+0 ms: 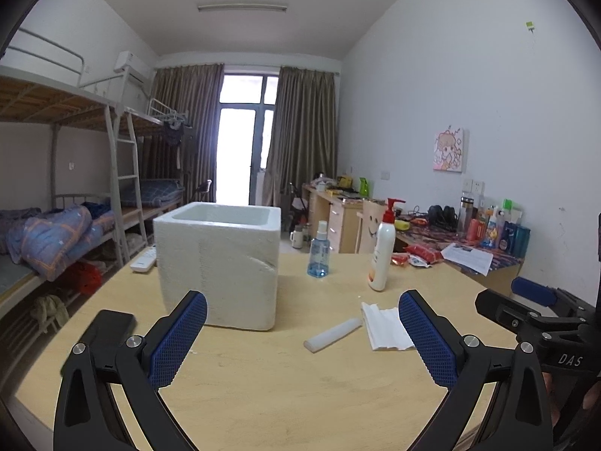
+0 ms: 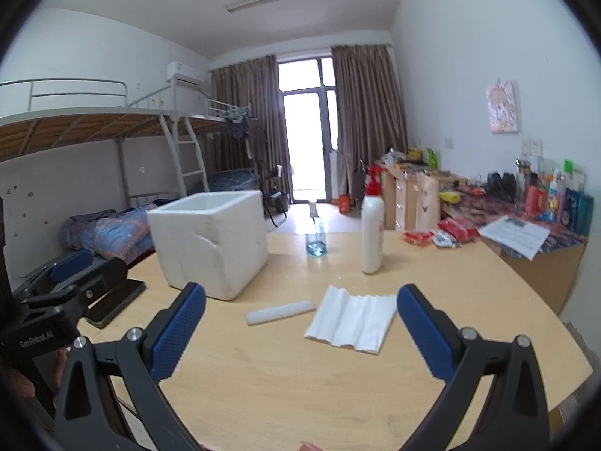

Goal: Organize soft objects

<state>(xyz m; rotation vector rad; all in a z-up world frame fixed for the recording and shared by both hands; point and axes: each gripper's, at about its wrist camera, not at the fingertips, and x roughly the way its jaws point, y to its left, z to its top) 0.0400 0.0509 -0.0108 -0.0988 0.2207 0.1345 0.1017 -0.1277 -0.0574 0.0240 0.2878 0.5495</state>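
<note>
Foam box point(image 1: 219, 263), white, open-topped, sits toward the tabletop's point(image 1: 281, 394) far-left edge; visible interior shows nothing, floor hidden. Folded tissue point(image 2: 353, 317) lies flat mid-table, directly ahead of the right gripper point(image 2: 300, 327), between its wide-open jaws, untouched; pleats run front-to-back. White foam stick point(image 2: 281, 312) lies just left of the tissue, long axis left-right, right end slightly farther away. Left gripper point(image 1: 302, 334) also wide open, holding nothing, stick ahead between its fingers.

black two-finger grippers point(image 1: 302, 342) point(image 2: 300, 332) with blue cross-hatched pads point(image 1: 176, 342), silver screws, white "das" lettering
</note>
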